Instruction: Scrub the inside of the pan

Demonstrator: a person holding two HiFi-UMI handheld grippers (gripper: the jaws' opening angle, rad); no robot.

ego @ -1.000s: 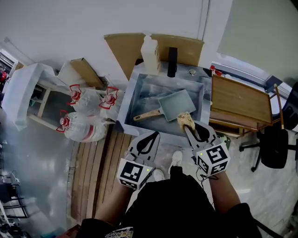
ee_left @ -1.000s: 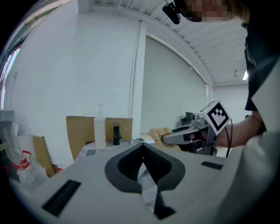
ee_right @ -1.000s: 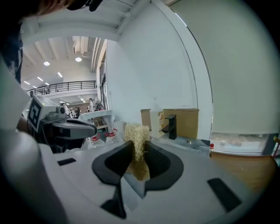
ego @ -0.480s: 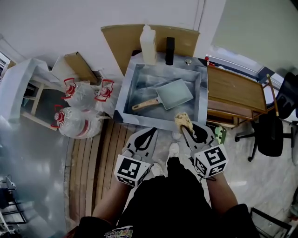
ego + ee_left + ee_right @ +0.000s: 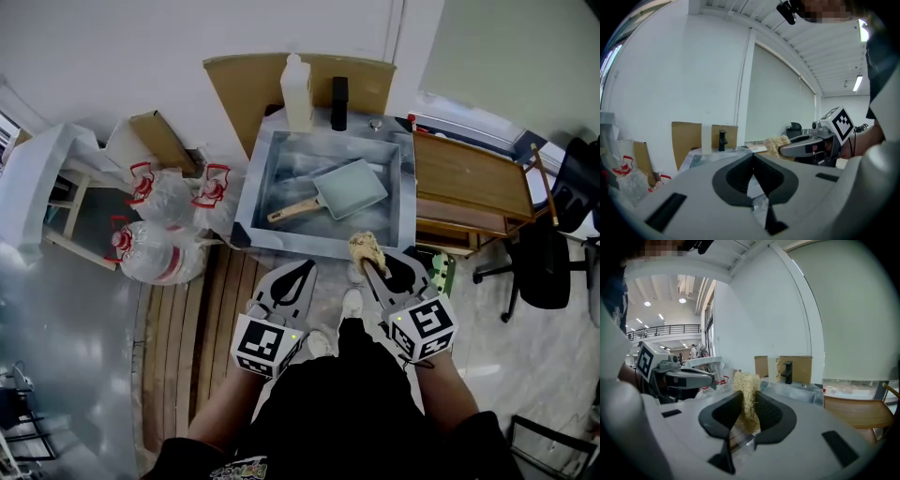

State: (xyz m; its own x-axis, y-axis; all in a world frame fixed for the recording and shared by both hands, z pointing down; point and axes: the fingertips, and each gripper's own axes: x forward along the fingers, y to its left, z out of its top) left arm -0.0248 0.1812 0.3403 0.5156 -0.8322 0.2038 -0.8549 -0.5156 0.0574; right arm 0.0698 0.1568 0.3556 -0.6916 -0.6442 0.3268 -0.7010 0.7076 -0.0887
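A grey square pan [image 5: 350, 187] with a wooden handle [image 5: 292, 210] lies inside the metal sink [image 5: 253, 202], handle pointing left. My right gripper [image 5: 367, 264] is shut on a tan fibrous scrubber [image 5: 365, 249] [image 5: 746, 388], held just short of the sink's near rim. My left gripper [image 5: 302, 273] [image 5: 752, 155] hovers over the floor in front of the sink, its jaws closed together with nothing between them. Both grippers are outside the sink and apart from the pan.
A white bottle [image 5: 297, 93] and a black faucet [image 5: 339, 102] stand at the sink's back edge before cardboard [image 5: 240, 86]. A wooden table [image 5: 474, 190] adjoins on the right, with a black chair [image 5: 544, 272] beyond. Large water jugs [image 5: 155, 253] lie left. Wooden planks [image 5: 202, 319] cover the floor.
The view has pulled back slightly, so the sink sits farther from both grippers. The scrubber stays clamped in the right gripper; the pan has not moved.
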